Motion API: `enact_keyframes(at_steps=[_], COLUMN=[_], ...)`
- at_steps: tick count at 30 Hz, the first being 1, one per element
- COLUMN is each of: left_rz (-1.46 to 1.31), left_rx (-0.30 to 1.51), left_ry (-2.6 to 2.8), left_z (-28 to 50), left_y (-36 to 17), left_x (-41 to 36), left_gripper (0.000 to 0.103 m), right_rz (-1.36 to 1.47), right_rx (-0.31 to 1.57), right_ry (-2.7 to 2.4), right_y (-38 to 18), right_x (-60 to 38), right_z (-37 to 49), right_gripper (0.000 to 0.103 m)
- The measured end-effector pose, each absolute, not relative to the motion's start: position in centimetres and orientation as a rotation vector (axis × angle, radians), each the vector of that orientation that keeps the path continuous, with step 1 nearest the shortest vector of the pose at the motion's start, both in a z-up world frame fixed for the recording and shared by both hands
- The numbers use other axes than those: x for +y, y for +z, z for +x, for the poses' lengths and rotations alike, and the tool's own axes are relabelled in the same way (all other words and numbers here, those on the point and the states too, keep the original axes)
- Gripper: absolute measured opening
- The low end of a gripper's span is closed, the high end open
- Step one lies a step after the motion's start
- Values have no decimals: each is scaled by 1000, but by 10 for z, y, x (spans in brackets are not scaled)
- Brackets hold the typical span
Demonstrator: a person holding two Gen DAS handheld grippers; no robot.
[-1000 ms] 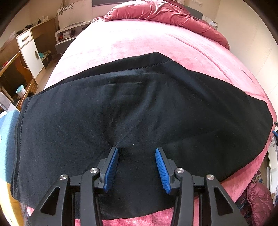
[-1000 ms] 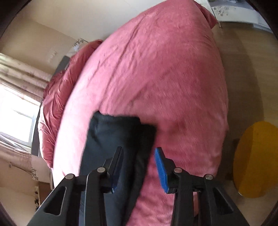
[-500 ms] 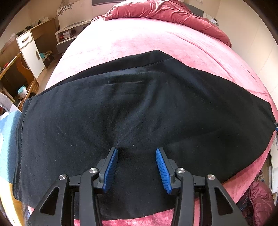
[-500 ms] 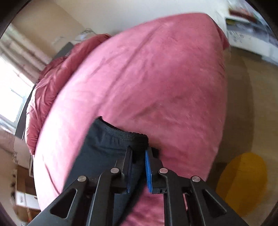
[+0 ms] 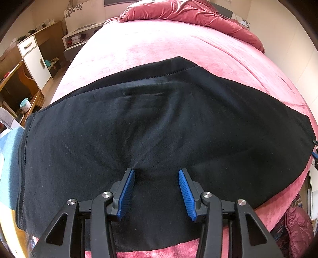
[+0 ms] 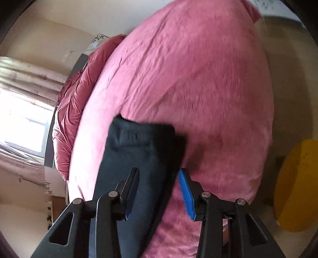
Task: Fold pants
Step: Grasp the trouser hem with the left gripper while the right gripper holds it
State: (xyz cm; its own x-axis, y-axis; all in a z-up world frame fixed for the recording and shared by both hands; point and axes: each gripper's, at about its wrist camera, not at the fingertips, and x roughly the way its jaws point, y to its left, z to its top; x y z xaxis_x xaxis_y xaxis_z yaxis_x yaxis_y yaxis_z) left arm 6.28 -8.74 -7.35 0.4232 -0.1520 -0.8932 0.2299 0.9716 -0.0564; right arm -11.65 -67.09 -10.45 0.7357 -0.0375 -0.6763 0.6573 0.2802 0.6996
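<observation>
Black pants (image 5: 159, 119) lie flat across the near part of a pink bed (image 5: 159, 43), with a stitched hem along their far edge. My left gripper (image 5: 156, 171) points steeply down on their near middle, open, its blue pads apart and the cloth puckered between the tips. In the right wrist view one narrow end of the pants (image 6: 139, 150) lies on the bed (image 6: 198, 79). My right gripper (image 6: 159, 170) straddles that end, its jaws opening; the cloth lies between the pads, which do not press on it.
A crumpled dark red duvet (image 5: 188, 12) is heaped at the head of the bed. A wooden desk with a white cabinet (image 5: 33, 57) stands to the left. A round yellow thing (image 6: 296, 186) sits on the floor beyond the bed edge. A window (image 6: 19, 127) glares at left.
Half a second ago the right gripper was pinched shut on the end of the pants; now its jaws stand apart and the cloth lies loose. The left gripper has kept still.
</observation>
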Motion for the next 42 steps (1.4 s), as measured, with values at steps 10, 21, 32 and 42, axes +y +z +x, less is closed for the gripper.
enact_keyframes(at_steps=[10, 21, 32, 42], left_rz=[95, 52, -141, -377], left_rx=[1112, 1123, 1167, 1197], left_ry=[-227, -226, -352, -602], left_z=[63, 70, 72, 80], left_y=[-72, -69, -60, -51], left_x=[-91, -85, -58, -63], left_gripper=[48, 48, 47, 47], right_rz=[1216, 677, 287, 63], right_rx=[568, 641, 828, 999], right_ry=[-495, -241, 78, 292], right_y=[-110, 6, 11, -45], right_x=[-686, -597, -420, -303], right_z=[-87, -31, 30, 42], right_gripper=[26, 18, 18, 18])
